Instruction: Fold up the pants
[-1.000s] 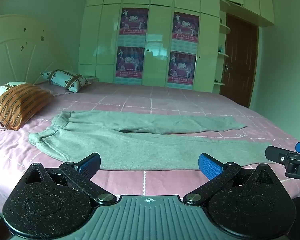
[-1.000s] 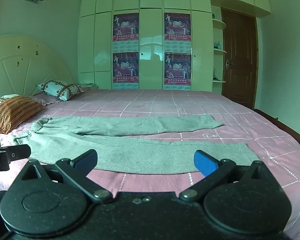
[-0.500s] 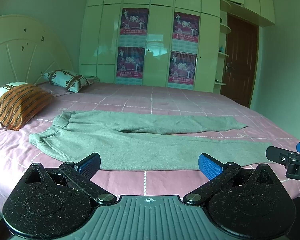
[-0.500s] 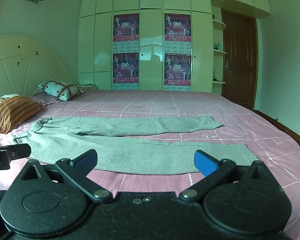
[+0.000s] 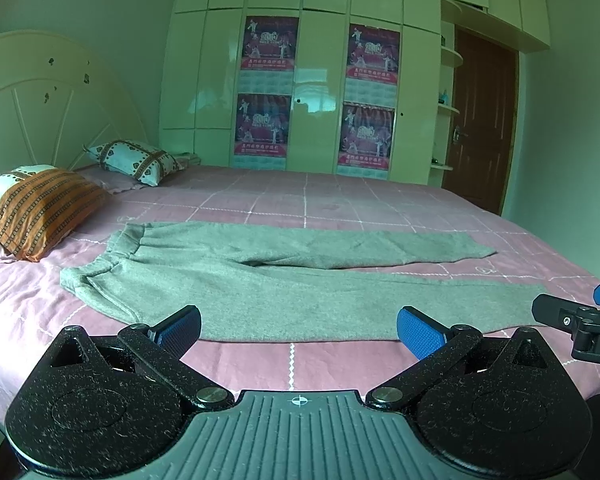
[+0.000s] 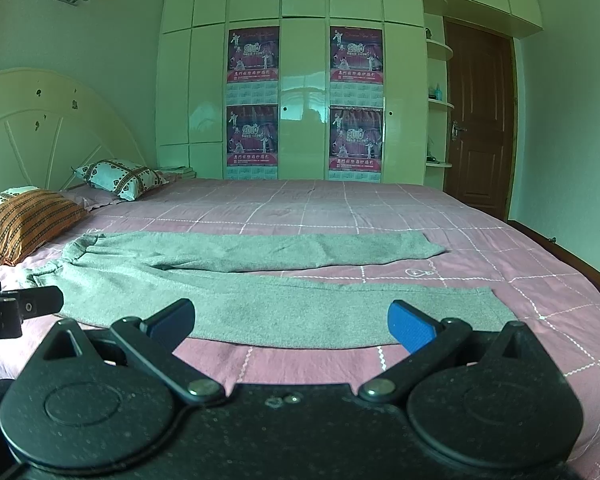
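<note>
On the near half of the bed [image 5: 340,200] lie the pants [image 5: 260,284], grey and spread flat on the pink checked sheet. Their waistband is at the left, close to the pillows, and the two legs run to the right. The far leg [image 6: 300,248] is shorter in view and ends before the right edge; the near leg [image 6: 300,308] reaches further right, and a narrow strip of pink sheet shows between the two legs toward their ends.

Near the front edge of the bed, the left gripper [image 5: 298,330] hovers with its jaws wide apart, and nothing is between the blue pads [image 5: 418,334]. It points at the middle of the near leg but does not touch the cloth. The right gripper [image 6: 290,324] is beside it, further right, also spread wide and empty (its pads [image 6: 410,326] are above the lower hem side of the near leg). Each gripper sees a black part of the other at the edge of its view.

At the far left, an orange striped pillow [image 5: 44,212] leans near the headboard [image 5: 40,108], and a white patterned pillow [image 5: 134,160] is behind it. On the far wall stands a wardrobe [image 6: 308,80] with four posters [image 6: 254,54], and a brown door [image 6: 480,120] is at the right.
</note>
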